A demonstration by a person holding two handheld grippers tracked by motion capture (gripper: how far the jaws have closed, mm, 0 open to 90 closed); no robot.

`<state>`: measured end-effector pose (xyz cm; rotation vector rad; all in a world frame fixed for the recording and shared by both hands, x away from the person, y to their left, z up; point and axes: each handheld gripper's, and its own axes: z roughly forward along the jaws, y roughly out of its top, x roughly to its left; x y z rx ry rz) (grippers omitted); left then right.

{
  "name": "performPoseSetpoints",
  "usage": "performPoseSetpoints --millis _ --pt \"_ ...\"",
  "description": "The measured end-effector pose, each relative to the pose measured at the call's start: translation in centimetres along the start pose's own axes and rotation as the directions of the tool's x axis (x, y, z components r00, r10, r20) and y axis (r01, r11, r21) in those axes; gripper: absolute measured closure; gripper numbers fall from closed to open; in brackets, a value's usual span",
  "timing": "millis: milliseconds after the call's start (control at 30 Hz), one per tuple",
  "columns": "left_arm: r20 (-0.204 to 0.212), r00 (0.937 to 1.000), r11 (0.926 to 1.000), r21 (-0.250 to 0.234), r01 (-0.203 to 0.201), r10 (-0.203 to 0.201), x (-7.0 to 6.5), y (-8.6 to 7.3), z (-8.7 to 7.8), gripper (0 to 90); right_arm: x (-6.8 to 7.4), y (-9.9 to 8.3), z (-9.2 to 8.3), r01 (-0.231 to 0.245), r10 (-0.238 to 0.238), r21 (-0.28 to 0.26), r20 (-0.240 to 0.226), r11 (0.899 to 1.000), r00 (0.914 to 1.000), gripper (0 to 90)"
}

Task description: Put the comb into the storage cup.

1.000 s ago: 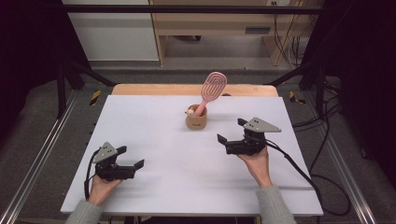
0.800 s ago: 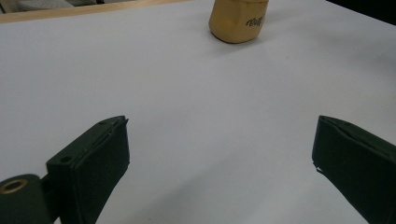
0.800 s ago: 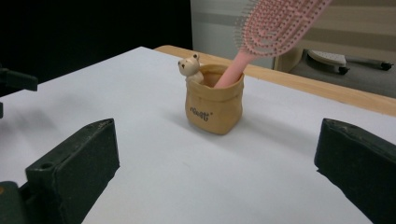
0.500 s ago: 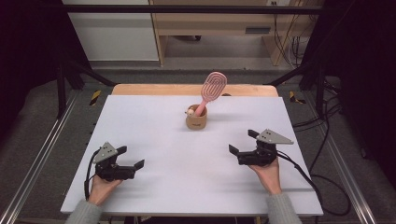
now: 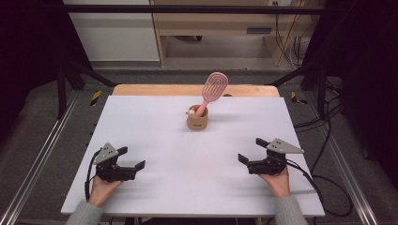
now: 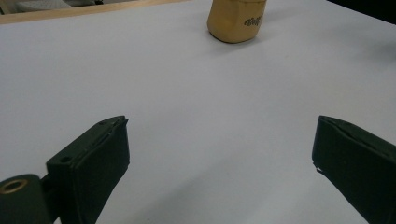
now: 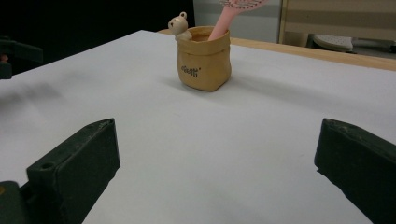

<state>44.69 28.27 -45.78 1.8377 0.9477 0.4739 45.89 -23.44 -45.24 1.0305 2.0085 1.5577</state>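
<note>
A tan sack-shaped holder [image 5: 197,121] [image 7: 203,58] [image 6: 236,21] stands at the far middle of the white table. A pink hairbrush [image 5: 212,92] [image 7: 233,14] leans out of it, head up, and a small bear figure [image 7: 179,25] peeks over its rim. My left gripper [image 5: 132,157] [image 6: 219,158] rests open near the front left, nothing between its jaws. At the front right my right gripper [image 5: 252,150] [image 7: 217,163] is open and holds nothing, well short of the holder.
The white table top [image 5: 155,136] ends in a wooden strip [image 5: 155,90] at the far edge. Metal rails [image 5: 42,154] run along both sides. Cables [image 5: 328,187] trail off the right edge. A wooden cabinet [image 5: 220,23] stands beyond the table.
My right gripper has drawn back from beside the holder toward the front right edge. The left gripper, holder and brush have stayed put.
</note>
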Motion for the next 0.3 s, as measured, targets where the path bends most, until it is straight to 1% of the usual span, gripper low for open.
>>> performPoseSetpoints --millis 167,300 --pt "-0.001 1.0000 1.0000 0.005 -0.004 0.004 -0.03 -0.03 0.04 4.1 -0.39 -0.54 -0.03 -0.018 0.018 0.013 0.001 1.000 0.9998 0.4" --pt "-0.001 1.0000 0.9999 0.009 -0.006 0.006 -0.04 -0.05 0.09 4.1 -0.45 -0.58 -0.07 -0.017 0.017 0.005 -0.002 1.000 0.9999 0.4"
